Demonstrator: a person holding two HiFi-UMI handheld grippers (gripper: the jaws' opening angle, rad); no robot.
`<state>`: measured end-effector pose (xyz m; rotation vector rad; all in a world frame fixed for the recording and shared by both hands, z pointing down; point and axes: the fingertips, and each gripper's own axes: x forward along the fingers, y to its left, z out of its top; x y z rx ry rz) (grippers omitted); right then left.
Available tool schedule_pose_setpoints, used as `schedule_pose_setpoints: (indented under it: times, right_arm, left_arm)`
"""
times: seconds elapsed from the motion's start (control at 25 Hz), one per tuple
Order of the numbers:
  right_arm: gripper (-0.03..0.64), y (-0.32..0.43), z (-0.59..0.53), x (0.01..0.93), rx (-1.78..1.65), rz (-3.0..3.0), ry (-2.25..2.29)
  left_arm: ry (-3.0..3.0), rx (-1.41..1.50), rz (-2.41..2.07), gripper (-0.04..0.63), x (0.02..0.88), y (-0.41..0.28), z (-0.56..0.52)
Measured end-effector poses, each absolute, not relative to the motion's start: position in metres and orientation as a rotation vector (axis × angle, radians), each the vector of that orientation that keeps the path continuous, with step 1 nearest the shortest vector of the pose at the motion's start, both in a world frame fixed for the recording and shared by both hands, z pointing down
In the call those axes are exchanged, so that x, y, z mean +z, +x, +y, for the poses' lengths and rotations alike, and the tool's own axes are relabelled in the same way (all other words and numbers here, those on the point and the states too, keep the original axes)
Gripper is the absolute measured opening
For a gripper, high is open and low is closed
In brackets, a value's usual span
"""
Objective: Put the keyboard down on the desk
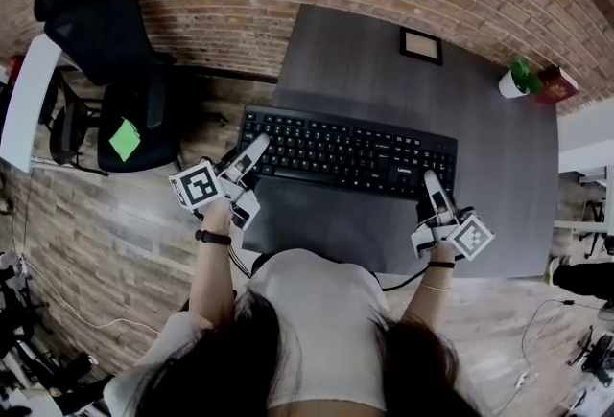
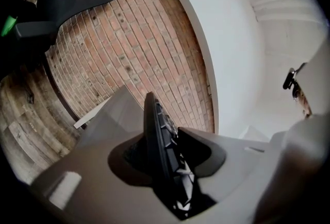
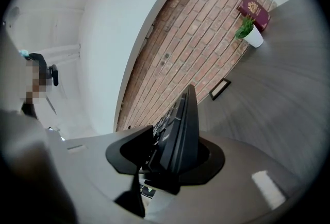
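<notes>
- While both grippers clamp it, the keyboard [image 1: 350, 154] lies level over the near half of the desk [image 1: 365, 60]. Its long side runs along the desk's front edge and its keys face up.
- We see the left gripper [image 1: 252, 152] closed on the keyboard's left end, about at the desk's left edge. In the left gripper view the board stands edge-on between the two pads, and both press against it.
- The right gripper [image 1: 434, 187] grips the keyboard's right end the same way, near the desk's front edge and right of its middle (one jaw lies over the keys, the other sits under the board).
- We cannot tell whether the keyboard's underside touches the desk top.
- A small picture frame [image 1: 420, 45] lies flat near the desk's far edge, well apart from the keyboard.
- A potted plant [image 1: 516, 80] stands at the desk's far right corner, with a red book [image 1: 556, 84] just beside it.
- A black office chair [image 1: 106, 51] stands off the desk's left side, and a green note [image 1: 125, 139] lies on its seat.
- We find the person at the desk's front edge, with both forearms reaching towards it.
</notes>
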<state>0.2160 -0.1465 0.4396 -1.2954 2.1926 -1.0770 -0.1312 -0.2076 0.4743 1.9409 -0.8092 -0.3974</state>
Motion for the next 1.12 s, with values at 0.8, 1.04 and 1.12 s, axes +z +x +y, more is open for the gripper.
schedule_pose_setpoints:
  times: [0.8, 1.04, 1.12]
  right_arm:
    - [0.135, 0.217, -0.139, 0.500, -1.229, 2.093, -1.372]
    - [0.137, 0.217, -0.130, 0.538, -1.330, 2.041, -1.398]
    - [0.137, 0.215, -0.129, 0.548, -1.351, 2.030, -1.396]
  left_arm:
    - [1.825, -0.282, -0.790, 0.166, 0.537, -0.128, -0.210]
    - [1.767, -0.241, -0.789, 0.166, 0.569, -0.128, -0.201]
    - [1.754, -0.230, -0.785, 0.166, 0.579, -0.128, -0.201]
